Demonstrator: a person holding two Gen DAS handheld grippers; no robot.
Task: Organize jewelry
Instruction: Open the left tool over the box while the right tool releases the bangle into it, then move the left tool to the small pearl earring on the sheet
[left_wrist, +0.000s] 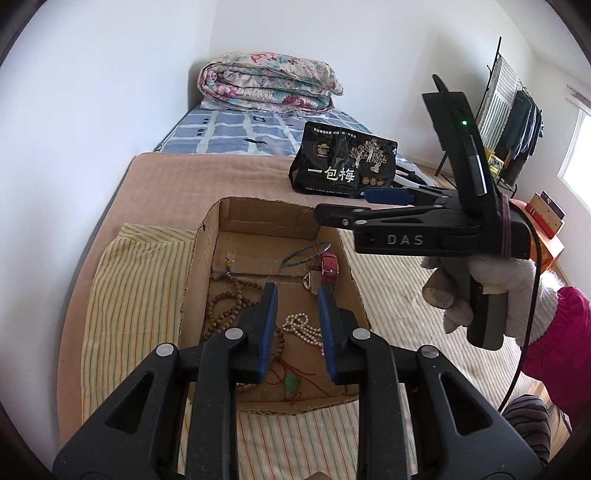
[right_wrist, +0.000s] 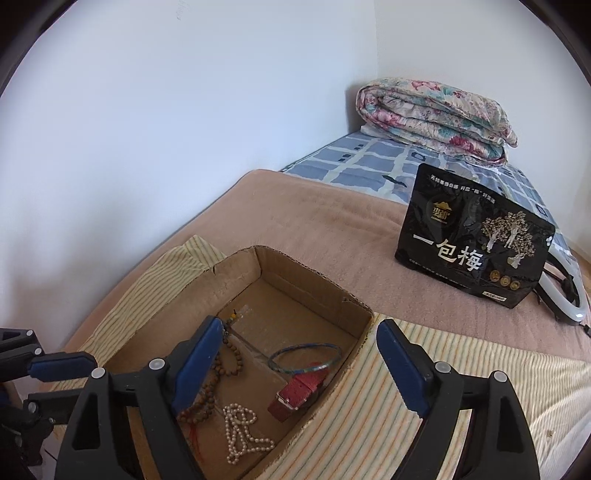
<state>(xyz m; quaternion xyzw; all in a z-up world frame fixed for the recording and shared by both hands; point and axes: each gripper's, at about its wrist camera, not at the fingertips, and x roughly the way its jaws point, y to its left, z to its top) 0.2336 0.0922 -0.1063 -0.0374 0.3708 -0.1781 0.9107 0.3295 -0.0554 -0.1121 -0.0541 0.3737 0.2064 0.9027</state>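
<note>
An open cardboard box (left_wrist: 207, 236) (right_wrist: 240, 266) sits on a striped cloth on the bed. Inside lie a brown bead string (left_wrist: 225, 310) (right_wrist: 218, 373), a white pearl string (left_wrist: 303, 328) (right_wrist: 240, 432), a blue bangle (left_wrist: 304, 253) (right_wrist: 304, 356), a red-strapped watch (left_wrist: 327, 266) (right_wrist: 299, 391) and a green pendant on red cord (left_wrist: 291, 384). My left gripper (left_wrist: 297, 291) is open and empty above the box. My right gripper (right_wrist: 299, 343) is open and empty over the box's right side; it also shows from the side in the left wrist view (left_wrist: 369, 206).
A black snack bag (left_wrist: 343, 164) (right_wrist: 469, 247) stands on the pink blanket (right_wrist: 332, 229) behind the box. A folded floral quilt (left_wrist: 266, 83) (right_wrist: 432, 114) lies at the bed's far end. A white wall runs along the left. A clothes rack (left_wrist: 509, 118) stands at right.
</note>
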